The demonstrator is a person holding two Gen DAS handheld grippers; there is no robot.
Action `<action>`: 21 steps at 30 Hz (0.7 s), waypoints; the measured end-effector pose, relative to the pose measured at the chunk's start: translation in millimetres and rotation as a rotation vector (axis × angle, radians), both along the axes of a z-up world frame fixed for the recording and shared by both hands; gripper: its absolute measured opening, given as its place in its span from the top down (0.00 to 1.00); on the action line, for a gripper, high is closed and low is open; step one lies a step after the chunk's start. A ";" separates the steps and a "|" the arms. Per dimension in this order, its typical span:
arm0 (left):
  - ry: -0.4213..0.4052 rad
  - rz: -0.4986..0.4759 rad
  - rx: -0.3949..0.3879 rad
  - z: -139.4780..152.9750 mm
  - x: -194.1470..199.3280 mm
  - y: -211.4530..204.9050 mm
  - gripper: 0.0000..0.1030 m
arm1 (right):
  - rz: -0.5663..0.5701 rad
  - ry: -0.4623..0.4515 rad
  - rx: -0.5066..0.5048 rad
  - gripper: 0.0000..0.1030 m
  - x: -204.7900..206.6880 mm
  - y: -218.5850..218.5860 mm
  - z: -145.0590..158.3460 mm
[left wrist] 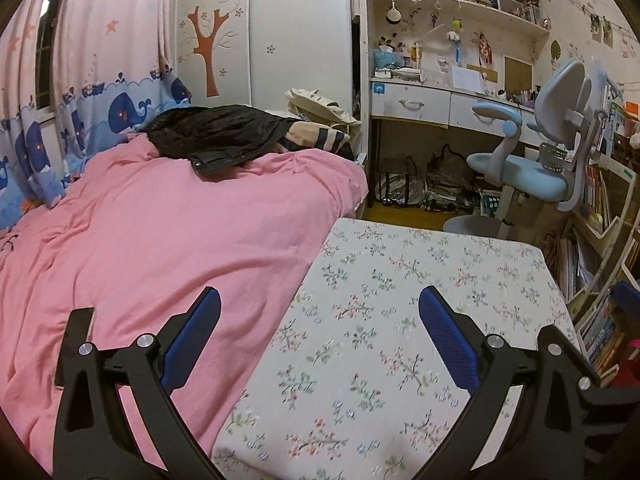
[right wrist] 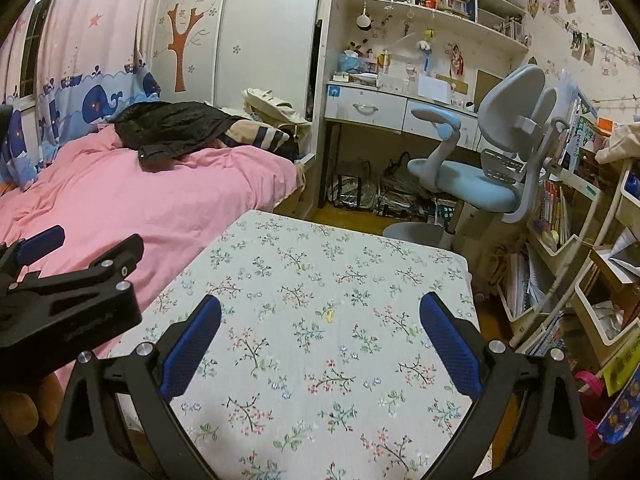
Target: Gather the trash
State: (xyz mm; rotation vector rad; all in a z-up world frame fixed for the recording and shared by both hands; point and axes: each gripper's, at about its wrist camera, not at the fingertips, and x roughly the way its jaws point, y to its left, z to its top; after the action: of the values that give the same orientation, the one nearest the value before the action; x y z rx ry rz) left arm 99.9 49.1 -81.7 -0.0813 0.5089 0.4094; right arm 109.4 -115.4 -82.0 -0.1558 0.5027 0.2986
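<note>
the left tool (left wrist: 320, 336) hangs over the seam between a pink bedspread (left wrist: 160, 232) and a surface covered in a floral cloth (left wrist: 420, 280); its blue-padded jaws stand wide apart with nothing between them; the right tool (right wrist: 320, 340) is likewise spread wide and empty, angled down over the same floral surface (right wrist: 320, 280); in the right wrist view the left tool (right wrist: 60, 280) shows at the left edge, just above the bed's side; no trash can be made out on the floral cloth or between either pair of jaws, so where the trash lies cannot be told from these views; on the far end of the bed lies a black jacket (left wrist: 216, 136) touching a striped cushion (left wrist: 316, 136), with a beige bag (left wrist: 320, 104) behind them; beyond the surface a blue and grey desk chair (left wrist: 532, 168) stands before a white desk with drawers (left wrist: 412, 104); bags are bundled on the floor under the desk (left wrist: 432, 184); a whale-print curtain (left wrist: 80, 80) hangs beside the bed.
</note>
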 end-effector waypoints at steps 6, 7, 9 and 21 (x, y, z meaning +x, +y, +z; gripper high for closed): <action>-0.013 0.015 0.010 -1.5 15.1 0.8 0.07 | -0.007 0.021 0.022 0.07 11.7 0.5 -4.5; -0.014 0.018 0.009 -1.4 16.5 1.8 0.07 | -0.008 0.023 0.023 0.07 12.8 0.4 -4.6; -0.015 0.026 0.009 -2.5 20.4 3.2 0.07 | -0.013 0.028 0.028 0.07 15.4 -0.4 -4.5; 0.017 -0.002 -0.001 -14.3 33.3 3.2 0.07 | -0.031 0.050 0.063 0.07 28.4 -15.3 -12.2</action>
State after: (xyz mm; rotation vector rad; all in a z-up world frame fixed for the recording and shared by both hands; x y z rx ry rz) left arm 133.2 52.4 -96.0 -0.0780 0.5261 0.4086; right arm 137.8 -130.7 -94.2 -0.0793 0.5439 0.2884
